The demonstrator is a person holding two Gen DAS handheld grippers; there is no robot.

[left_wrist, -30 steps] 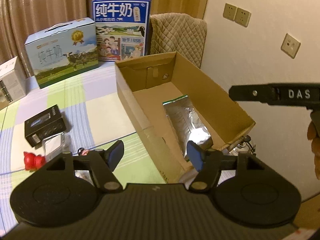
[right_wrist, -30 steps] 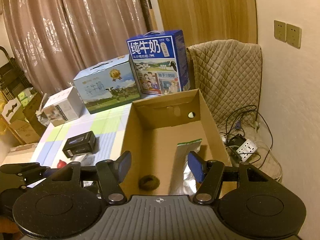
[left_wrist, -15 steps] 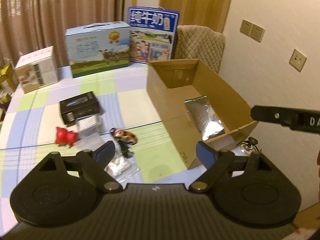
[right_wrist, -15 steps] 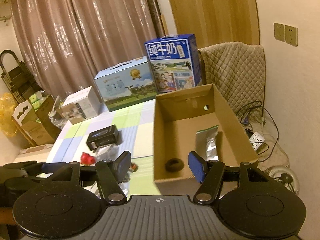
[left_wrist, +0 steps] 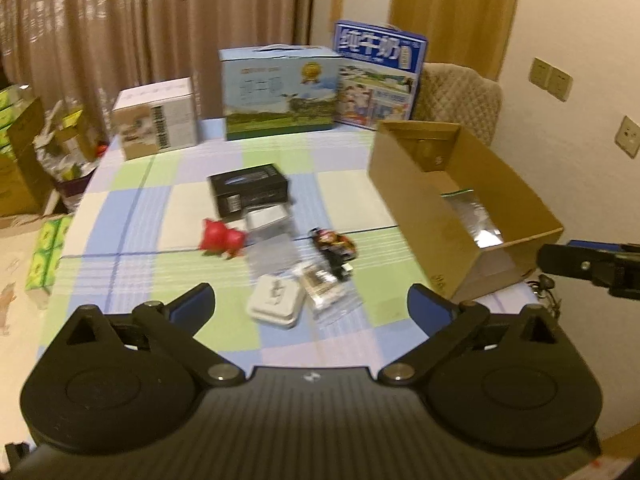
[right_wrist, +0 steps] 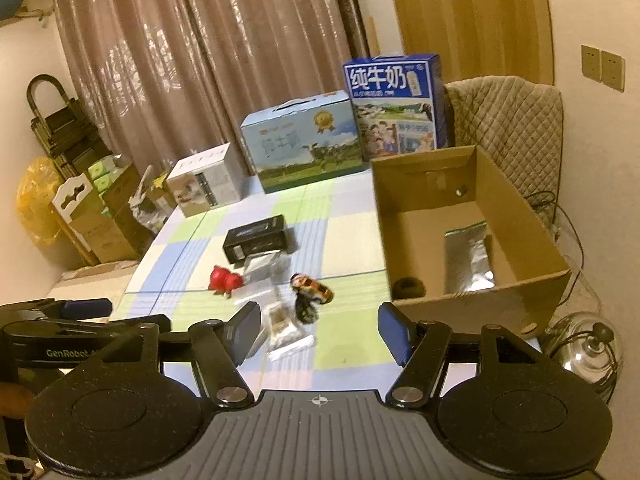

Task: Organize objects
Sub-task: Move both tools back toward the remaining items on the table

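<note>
Opening wide and empty, the left tongs hang over the white case left of the cardboard box. Right tongs are half open, holding nothing. Best to straddle the case squarely, clear of the plastic bags, then lift it into the box beside the foil pouch.

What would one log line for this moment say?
left tool: opening, empty | right tool: open, empty | box: foil bag inside | red toy: on table
</note>
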